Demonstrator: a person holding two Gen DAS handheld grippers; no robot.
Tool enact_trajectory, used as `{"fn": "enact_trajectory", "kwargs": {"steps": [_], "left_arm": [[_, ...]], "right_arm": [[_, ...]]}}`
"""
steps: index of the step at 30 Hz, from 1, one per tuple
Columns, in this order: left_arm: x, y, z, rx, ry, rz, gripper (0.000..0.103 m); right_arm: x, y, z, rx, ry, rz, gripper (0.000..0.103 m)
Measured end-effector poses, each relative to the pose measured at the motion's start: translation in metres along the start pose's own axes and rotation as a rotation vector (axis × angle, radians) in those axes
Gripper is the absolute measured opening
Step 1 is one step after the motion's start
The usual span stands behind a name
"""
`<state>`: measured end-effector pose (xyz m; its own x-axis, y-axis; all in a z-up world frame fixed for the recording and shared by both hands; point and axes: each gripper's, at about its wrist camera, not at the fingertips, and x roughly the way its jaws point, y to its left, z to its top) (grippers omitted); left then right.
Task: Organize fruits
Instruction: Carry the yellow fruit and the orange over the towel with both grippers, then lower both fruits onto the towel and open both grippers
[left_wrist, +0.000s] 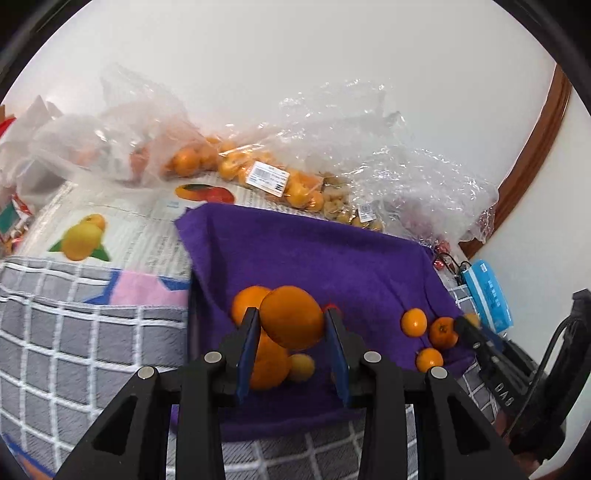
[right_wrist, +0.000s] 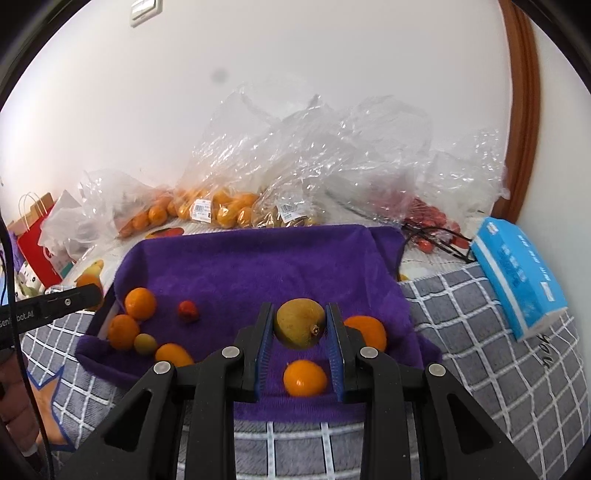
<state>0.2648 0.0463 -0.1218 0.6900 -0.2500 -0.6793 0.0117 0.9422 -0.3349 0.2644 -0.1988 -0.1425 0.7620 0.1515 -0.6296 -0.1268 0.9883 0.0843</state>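
Your left gripper (left_wrist: 291, 325) sits nearest the lens, jaws closed on a large orange (left_wrist: 291, 317), blue pads touching both its sides, fruit lifted above the purple towel (left_wrist: 314, 251). Under it you see two more oranges (left_wrist: 248, 304) and a small yellowish fruit (left_wrist: 301, 366) lying on the towel. Three small mandarins (left_wrist: 414, 322) sit near the towel's right edge, close to the tip of the other gripper.

Your right gripper (right_wrist: 300, 325) has its jaws clamped on a yellow-green mango (right_wrist: 300, 324), held over the towel's front part. Below it lies a small orange (right_wrist: 305, 378), with another orange (right_wrist: 367, 331) just behind the right finger. Left side of the towel (right_wrist: 258, 258): two oranges (right_wrist: 140, 303), a small greenish fruit (right_wrist: 144, 343), one more orange (right_wrist: 173, 355), and a red fruit (right_wrist: 188, 311) standing apart.

Behind the towel, clear plastic bags (right_wrist: 303, 155) of oranges and other fruit pile against the wall. A blue tissue pack (right_wrist: 517, 280) rests on the grey checked cloth (right_wrist: 480, 350) to the right.
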Motion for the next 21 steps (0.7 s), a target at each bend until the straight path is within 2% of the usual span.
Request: {"fn": "enact_trajectory", "kwargs": {"steps": [11, 15, 21], "left_arm": [[0.027, 0.004, -0.012, 0.017, -0.028, -0.008, 0.034], [0.029, -0.001, -0.016, 0.051, -0.046, 0.026, 0.034], [0.030, -0.004, -0.018, 0.073, -0.052, 0.034, 0.034]], "right_arm": [[0.026, -0.006, -0.019, 0.014, 0.025, 0.011, 0.027], [0.031, -0.003, -0.024, -0.002, 0.031, 0.003, 0.027], [0.038, -0.003, -0.025, 0.002, 0.048, 0.019, 0.027]]}}
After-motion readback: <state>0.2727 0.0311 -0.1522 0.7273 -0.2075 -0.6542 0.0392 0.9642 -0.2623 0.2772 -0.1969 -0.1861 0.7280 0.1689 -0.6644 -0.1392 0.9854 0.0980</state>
